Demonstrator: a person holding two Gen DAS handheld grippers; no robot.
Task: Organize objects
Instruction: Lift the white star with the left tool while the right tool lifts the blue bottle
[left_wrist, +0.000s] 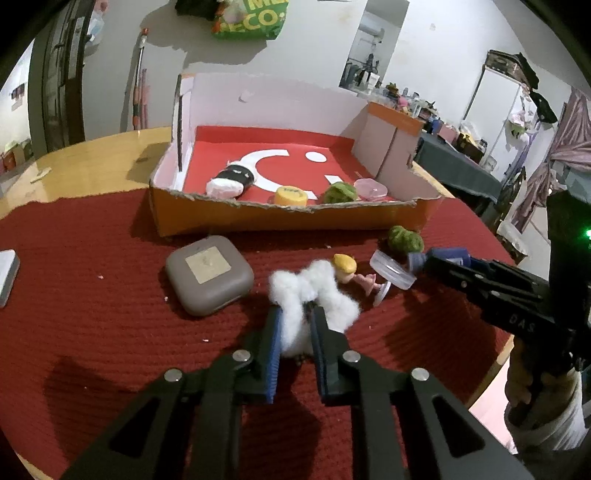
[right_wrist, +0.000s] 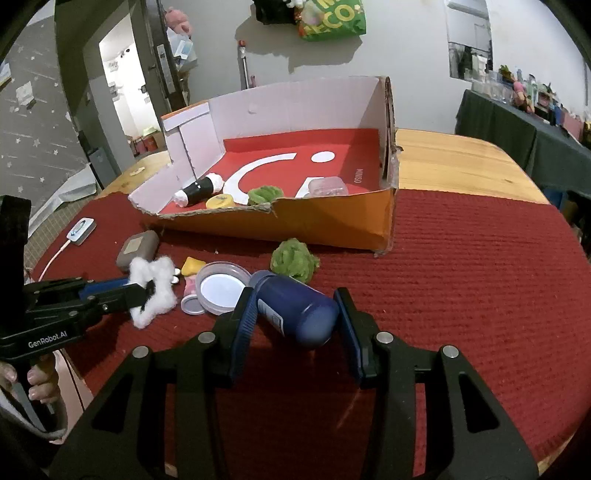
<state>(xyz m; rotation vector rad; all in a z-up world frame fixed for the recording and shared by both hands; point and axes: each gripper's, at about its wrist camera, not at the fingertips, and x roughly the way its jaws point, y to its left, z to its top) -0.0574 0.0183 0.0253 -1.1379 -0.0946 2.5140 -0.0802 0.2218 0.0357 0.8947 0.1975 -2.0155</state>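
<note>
I have the left gripper (left_wrist: 295, 314) pinching the white cotton tuft (left_wrist: 314, 291), the right gripper (right_wrist: 295, 314) clamped on the blue bottle (right_wrist: 295, 310); both on the red mat (right_wrist: 480, 277), for the cardboard box (right_wrist: 332, 225).

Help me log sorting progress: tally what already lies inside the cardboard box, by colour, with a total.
Black-and-white roll: 1
Yellow cap: 1
Green fluff ball: 1
Pink clear container: 1
Total: 4
</note>
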